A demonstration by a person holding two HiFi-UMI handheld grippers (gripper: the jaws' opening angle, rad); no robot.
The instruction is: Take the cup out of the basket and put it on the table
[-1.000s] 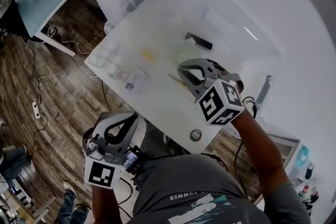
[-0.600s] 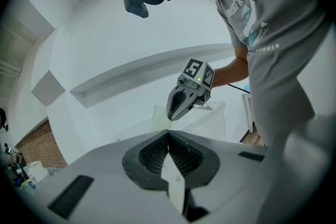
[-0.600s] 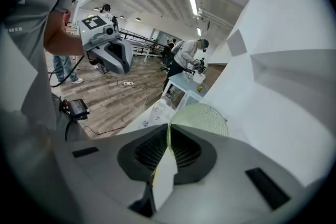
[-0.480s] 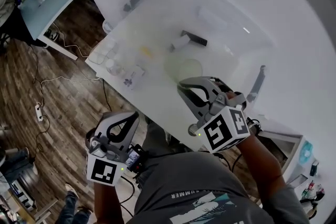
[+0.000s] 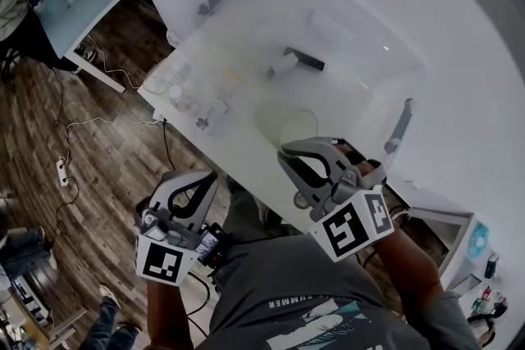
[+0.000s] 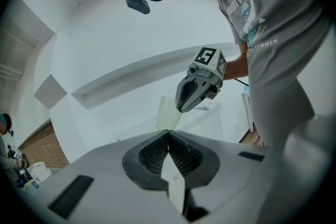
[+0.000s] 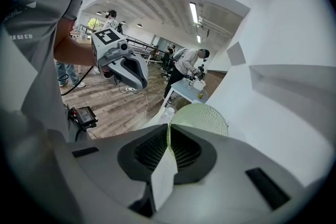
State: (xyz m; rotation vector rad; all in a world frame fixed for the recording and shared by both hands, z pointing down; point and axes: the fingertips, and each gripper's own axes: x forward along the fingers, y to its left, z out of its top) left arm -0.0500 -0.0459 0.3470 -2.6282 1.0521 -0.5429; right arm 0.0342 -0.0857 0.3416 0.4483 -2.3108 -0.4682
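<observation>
Right gripper view: right gripper clenched on thin rim of cup, wall pinched between ribbed black pads. Cup translucent, pale green, dimpled all over. Round mouth turned toward lens, body jutting ahead and right of jaw tips. Lower body cut off by smooth grey jaw housing. Left gripper up and left of tips, well apart, with marker cube at its rear. Person's grey shirt crowding left edge.

Left gripper view: jaws pressed together, nothing between, ribbed pads meeting in a point. Cup just beyond tips, hanging from right gripper's jaws, tapered toward base. Base hidden behind jaw housing, so cannot tell whether touching table or clear of it.

Head view: table white, glossy, badly washed out by glare. Cup only a faint pale ring just ahead of right tips. Small clear things far left of right tips too bleached to name; basket not made out. Dark flat bar ahead of right tips, well apart. Left gripper off table's near edge, over wood-plank floor.
</observation>
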